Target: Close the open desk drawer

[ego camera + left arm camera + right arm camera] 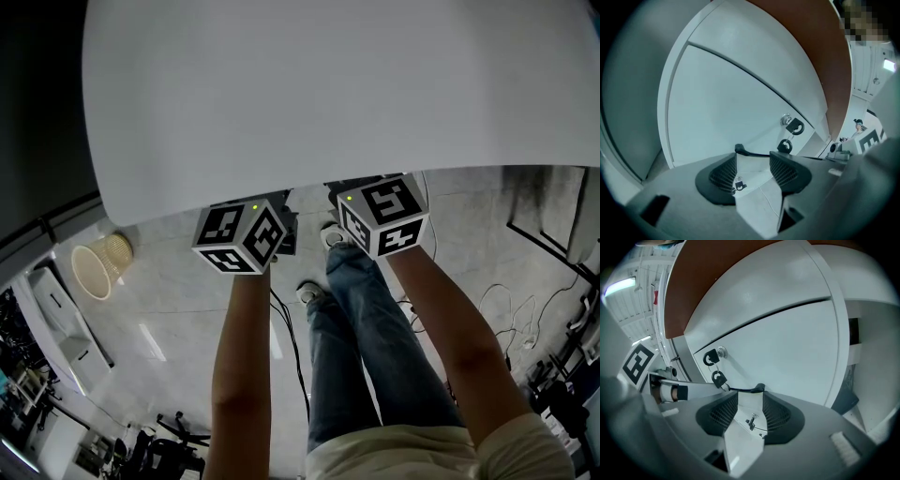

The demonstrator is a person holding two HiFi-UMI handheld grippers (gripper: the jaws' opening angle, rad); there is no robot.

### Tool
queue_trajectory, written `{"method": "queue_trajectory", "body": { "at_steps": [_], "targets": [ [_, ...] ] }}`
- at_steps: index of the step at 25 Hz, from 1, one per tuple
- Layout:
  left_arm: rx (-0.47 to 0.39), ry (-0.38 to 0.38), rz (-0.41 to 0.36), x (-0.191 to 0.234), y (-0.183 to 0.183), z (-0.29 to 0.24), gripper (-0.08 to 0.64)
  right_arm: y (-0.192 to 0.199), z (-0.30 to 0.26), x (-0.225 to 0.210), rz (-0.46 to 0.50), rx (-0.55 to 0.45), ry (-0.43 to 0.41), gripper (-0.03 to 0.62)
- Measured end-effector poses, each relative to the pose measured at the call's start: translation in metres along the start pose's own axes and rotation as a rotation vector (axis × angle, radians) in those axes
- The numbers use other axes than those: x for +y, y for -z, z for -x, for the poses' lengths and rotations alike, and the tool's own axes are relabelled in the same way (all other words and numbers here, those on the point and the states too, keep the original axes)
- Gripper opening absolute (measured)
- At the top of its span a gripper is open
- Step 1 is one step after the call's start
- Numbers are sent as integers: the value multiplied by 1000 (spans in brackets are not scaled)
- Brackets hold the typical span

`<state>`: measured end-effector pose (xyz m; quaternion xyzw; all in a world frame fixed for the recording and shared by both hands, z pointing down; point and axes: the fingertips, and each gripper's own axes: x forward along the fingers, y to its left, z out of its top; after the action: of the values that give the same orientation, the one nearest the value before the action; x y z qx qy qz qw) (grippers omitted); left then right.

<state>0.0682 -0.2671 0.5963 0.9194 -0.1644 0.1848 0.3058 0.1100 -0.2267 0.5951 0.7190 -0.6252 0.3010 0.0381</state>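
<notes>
White drawer front (726, 112) lies straight ahead of both tongs, its long axis crosswise to them, with its lock (786, 119) and hanging keys (794, 127) between the two. The left tongs (753, 158) and the right tongs (750, 397) stand open, gripping nothing. They are side by side and about equally near, so a level push forward looks fitting. Above them spreads the white surface (328, 84). Below lies a tiled floor (178, 319), with a wicker basket (98, 265) off left.
</notes>
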Motion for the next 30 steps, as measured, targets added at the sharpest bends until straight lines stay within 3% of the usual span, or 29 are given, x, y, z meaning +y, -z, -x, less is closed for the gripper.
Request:
{"method": "queue_trajectory", "body": {
  "at_steps": [8,15,30],
  "targets": [
    [-7,-10,8,-13,24,34,156,18,27,21,-6,-6,25,120],
    [-10,10,-46,-33,35,60,89,18,53,43,-20,-63,42,49],
    [-29,77,-76,-78,48,120,32,24,119,79,-22,-116,95,5]
  ]
}}
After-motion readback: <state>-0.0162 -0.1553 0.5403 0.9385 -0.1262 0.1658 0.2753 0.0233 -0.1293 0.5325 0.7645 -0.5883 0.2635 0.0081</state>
